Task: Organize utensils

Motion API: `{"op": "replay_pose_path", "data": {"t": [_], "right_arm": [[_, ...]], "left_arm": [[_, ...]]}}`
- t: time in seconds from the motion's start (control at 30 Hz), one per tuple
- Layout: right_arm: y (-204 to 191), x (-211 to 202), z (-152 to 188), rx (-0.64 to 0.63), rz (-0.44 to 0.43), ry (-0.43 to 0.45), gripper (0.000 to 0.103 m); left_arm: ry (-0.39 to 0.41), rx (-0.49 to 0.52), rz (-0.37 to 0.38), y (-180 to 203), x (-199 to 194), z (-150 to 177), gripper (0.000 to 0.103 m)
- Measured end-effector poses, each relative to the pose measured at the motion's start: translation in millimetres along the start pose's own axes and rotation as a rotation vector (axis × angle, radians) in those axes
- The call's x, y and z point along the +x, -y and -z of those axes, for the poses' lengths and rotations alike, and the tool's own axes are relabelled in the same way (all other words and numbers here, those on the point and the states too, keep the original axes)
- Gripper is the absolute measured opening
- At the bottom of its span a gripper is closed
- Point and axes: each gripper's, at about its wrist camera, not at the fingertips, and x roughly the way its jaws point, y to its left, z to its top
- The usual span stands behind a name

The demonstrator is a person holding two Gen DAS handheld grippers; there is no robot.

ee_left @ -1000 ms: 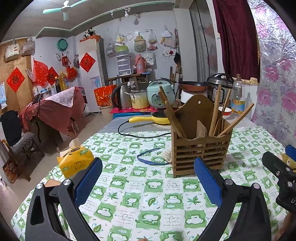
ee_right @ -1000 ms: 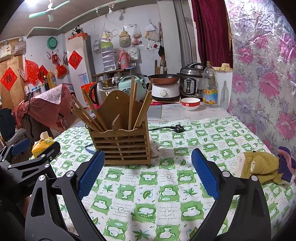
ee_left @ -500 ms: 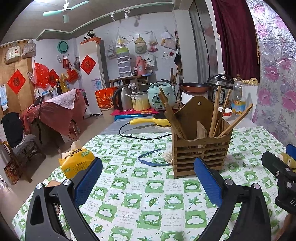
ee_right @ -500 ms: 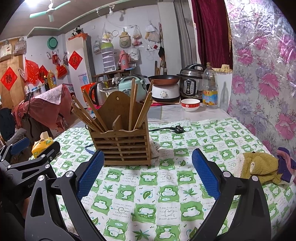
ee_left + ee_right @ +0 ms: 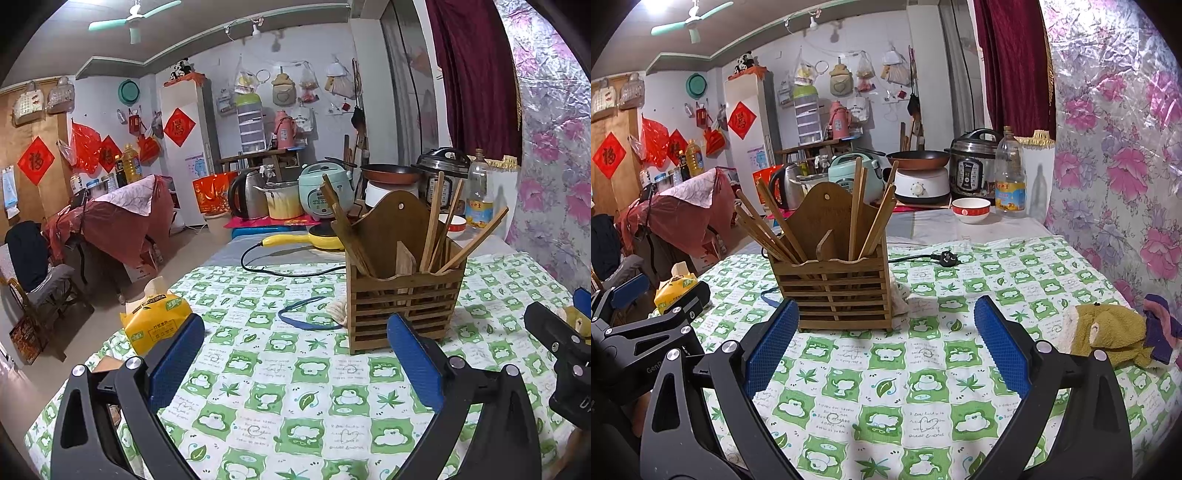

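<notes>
Chopsticks (image 5: 764, 225), wooden, several: standing loose in a slatted bamboo holder (image 5: 842, 288) near the middle of the tabletop (image 5: 923, 387), one bundle leaning out to the left, the rest upright or fanned right against the holder's tall back panel. None lies on the cloth that either view shows.

Left claw (image 5: 295, 362): spread wide, blue pads well apart, nothing between them; held low over the near edge of the tabletop, holder ahead and to its right.

Right claw (image 5: 882, 343): likewise wide open and empty, holder ahead just left of centre.

Change against the frames of a second ago: slight. In the left view the tissue pack (image 5: 159, 314) and holder sit a little higher; the right view is nearly unchanged. Chopsticks keep the same lean and count as far as can be told. Neither claw has closed or touched anything.

Bearing on task: judged as a pause with the utensils gathered; either the sorting is largely done or the leaning bundle awaits straightening.

Other items: blue loop (image 5: 306, 314) beside holder; plush toy (image 5: 1108, 332) at right; black plug (image 5: 947, 257) behind.
</notes>
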Motion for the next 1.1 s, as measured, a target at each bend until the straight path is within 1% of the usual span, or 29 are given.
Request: {"op": "replay_pose_path", "data": {"t": [1.1], "right_arm": [[-0.5,-0.8,-0.1,-0.001,0.002,0.002,0.093]], "left_arm": [[0.007,0.007,-0.008,0.5,-1.9,-0.4,0.097]]}}
